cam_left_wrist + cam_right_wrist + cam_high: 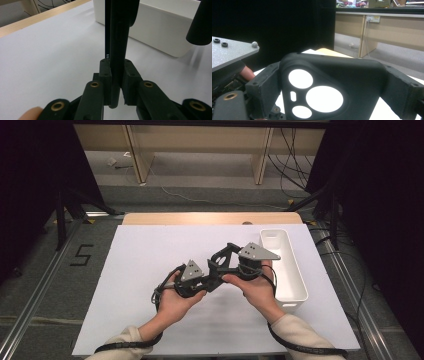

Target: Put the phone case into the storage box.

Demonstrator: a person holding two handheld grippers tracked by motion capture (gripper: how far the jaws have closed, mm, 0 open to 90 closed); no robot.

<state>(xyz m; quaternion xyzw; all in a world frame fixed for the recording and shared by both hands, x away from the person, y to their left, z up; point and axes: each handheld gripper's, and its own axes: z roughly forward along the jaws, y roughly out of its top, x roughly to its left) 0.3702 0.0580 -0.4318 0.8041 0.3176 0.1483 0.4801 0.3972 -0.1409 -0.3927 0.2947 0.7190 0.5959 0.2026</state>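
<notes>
High view shows both hands over the middle of the white worktop (pixel 150 320), each with a gripper, and between them a black phone case (pixel 223 256) held up off the surface. The left gripper (pixel 209 279) sits just left of centre with its grey three-cornered plate on top; the right gripper (pixel 231 265) is just beside it, closer to the white bin (pixel 295 285) that stands along the worktop's right edge. Left gripper view looks along that gripper's two black jaws, which are pressed onto a thin dark edge of the phone case (pixel 117 50) standing upright between them, so the left gripper (pixel 116 82) is clamped on the case; the white bin (pixel 162 32) lies beyond, apart from it. Right gripper view has the phone case (pixel 332 85) broadside across the frame, its camera cut-outs showing the bright surface behind, with a black jaw hard against each side edge, so the right gripper (pixel 332 92) grips the case across its width. At the left of that view the other gripper's grey plate (pixel 229 52) and a fingertip (pixel 247 72) are near.
</notes>
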